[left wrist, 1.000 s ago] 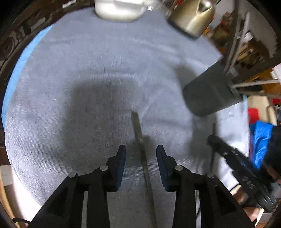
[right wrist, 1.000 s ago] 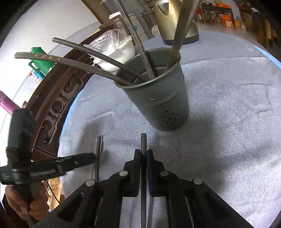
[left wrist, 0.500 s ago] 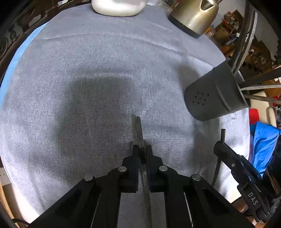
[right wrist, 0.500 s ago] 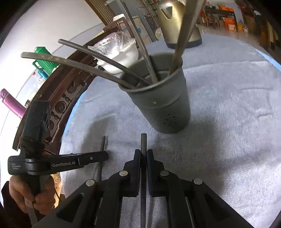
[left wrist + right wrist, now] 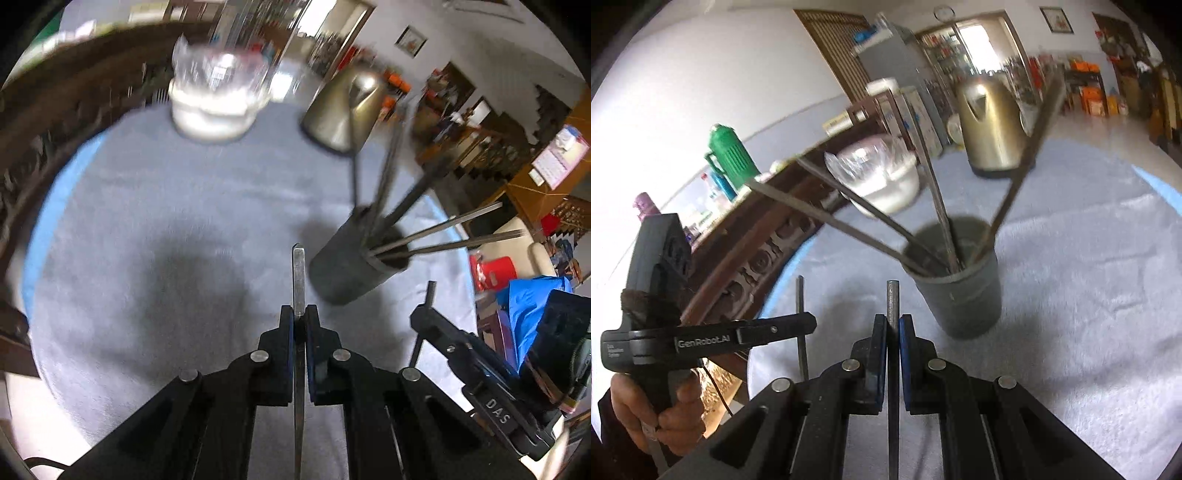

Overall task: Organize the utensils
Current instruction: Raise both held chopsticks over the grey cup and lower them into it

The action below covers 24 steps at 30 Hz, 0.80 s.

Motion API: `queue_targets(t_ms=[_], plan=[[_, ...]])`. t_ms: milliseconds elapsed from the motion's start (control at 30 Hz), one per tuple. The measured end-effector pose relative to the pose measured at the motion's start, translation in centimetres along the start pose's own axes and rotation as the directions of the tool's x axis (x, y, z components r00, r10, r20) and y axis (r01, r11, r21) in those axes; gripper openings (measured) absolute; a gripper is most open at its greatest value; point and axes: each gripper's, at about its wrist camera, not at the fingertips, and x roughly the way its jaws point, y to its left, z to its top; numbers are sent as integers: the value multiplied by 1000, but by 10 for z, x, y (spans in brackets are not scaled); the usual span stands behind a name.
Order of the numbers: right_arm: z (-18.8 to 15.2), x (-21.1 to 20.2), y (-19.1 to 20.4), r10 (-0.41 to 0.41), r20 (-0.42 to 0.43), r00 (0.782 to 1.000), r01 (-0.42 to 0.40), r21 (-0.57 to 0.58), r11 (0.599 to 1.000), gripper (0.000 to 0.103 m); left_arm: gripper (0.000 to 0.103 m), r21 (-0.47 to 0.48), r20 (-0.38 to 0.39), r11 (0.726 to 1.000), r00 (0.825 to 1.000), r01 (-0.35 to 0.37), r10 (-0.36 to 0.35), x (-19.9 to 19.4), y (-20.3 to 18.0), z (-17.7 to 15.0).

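My left gripper is shut on a flat metal utensil, held up off the grey cloth. Just right of its tip stands the dark grey utensil holder with several long handles fanning out of it. In the right wrist view, my right gripper is shut on a dark, round-handled utensil, a short way to the near left of the holder. The left gripper shows at the left with its utensil sticking up. The right gripper shows at the right of the left wrist view.
A gold kettle and a white bowl with plastic wrap stand at the far side of the round cloth-covered table. Carved dark wooden furniture lies past the table's left edge, with a green flask behind. A hand grips the left tool.
The left jaws closed on the flat utensil lying on the cloth. Both grippers then rose with their utensils, and both views tilted up toward the room.
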Motion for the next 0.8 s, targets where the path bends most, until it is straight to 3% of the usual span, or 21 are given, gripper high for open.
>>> queue_targets(t_ms=[100, 300, 533, 800], plan=[[8, -16, 8, 17, 66, 998, -16, -18, 1000, 7, 6, 57, 111, 998, 994, -20, 13, -27, -13, 5], [19, -44, 21, 16, 174, 985, -9, -41, 999, 7, 6, 111, 234, 994, 972, -23, -4, -60, -26, 6], [35, -66, 30, 12, 268, 963, 1, -49, 999, 7, 6, 129, 309, 991, 951, -22, -19, -67, -33, 13], [55, -82, 29, -7, 314, 949, 24, -51, 998, 7, 6, 155, 346, 988, 938, -25, -30, -73, -48, 27]])
